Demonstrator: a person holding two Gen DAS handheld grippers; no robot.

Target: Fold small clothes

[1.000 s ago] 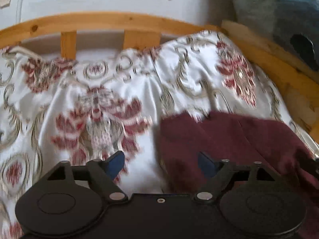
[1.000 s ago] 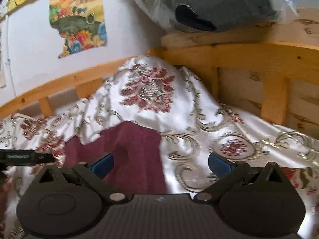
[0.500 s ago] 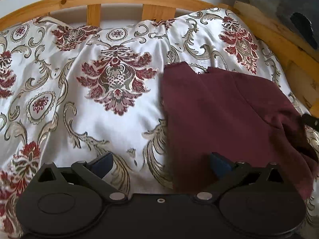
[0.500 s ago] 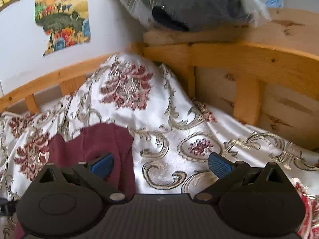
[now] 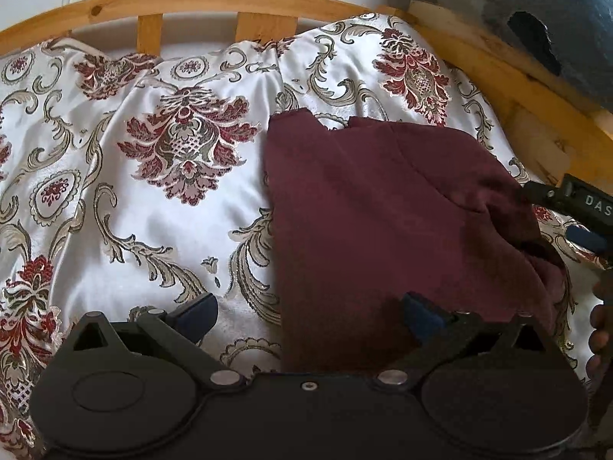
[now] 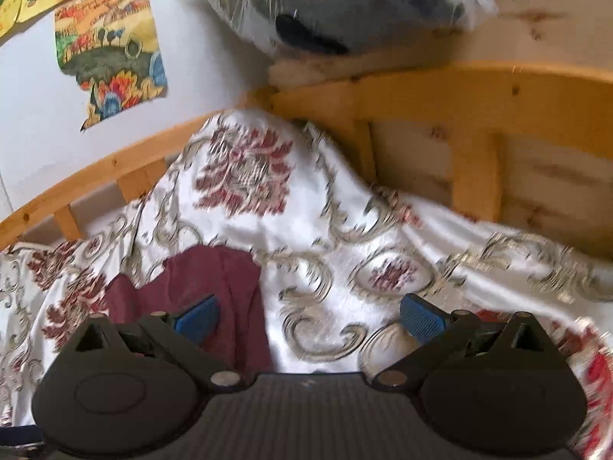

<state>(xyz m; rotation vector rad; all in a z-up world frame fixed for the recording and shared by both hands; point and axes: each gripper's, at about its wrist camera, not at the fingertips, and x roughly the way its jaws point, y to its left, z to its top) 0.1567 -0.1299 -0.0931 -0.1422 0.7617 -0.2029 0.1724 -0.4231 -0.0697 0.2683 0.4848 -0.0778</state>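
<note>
While the maroon garment (image 5: 383, 207) is lying part-folded near the bed's (image 5: 184, 0) corner, I am holding both hand-held grippers, left (image 5: 306, 312) and right (image 6: 308, 316), open and empty; final folds are remaining.

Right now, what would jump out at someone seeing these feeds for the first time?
The dark maroon garment lies partly folded on the shiny floral bedspread, right of centre in the left wrist view. Both the left gripper and the right gripper are open and empty. A wooden bed rail curves behind.

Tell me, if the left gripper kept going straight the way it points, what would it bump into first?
Probably the maroon garment lying on the patterned bedspread: the open left gripper points down at its near left edge, though depth is unclear.
</note>
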